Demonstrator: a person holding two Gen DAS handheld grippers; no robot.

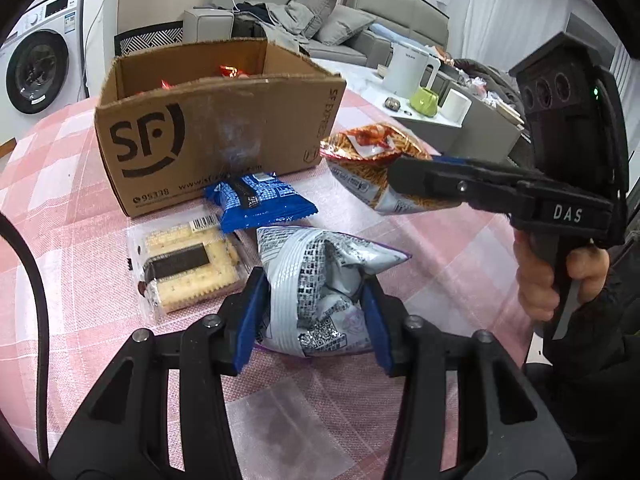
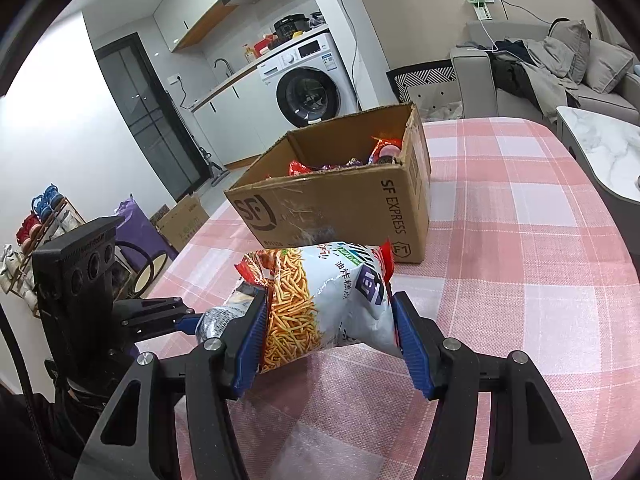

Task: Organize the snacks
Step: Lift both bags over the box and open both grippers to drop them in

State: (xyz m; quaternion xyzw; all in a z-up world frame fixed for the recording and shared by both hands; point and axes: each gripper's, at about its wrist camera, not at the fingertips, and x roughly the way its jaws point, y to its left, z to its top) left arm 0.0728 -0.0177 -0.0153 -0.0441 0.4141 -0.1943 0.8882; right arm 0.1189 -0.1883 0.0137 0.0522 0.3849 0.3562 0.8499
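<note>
The left gripper (image 1: 316,312) pinches a crumpled silver snack bag (image 1: 320,280) just above the pink checked table (image 1: 460,240). The right gripper (image 2: 330,340) clamps a bag of fried sticks (image 2: 320,300) in the air before the open cardboard box (image 2: 340,204), which already holds snacks. A cracker pack (image 1: 188,268) and a blue packet (image 1: 260,200) lie on the table beside the box.

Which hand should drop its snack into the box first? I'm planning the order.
Right, probably: its gripper holds the noodle-snack bag lifted, nearer the box. The left gripper has clamped the silver bag low near the table.
</note>
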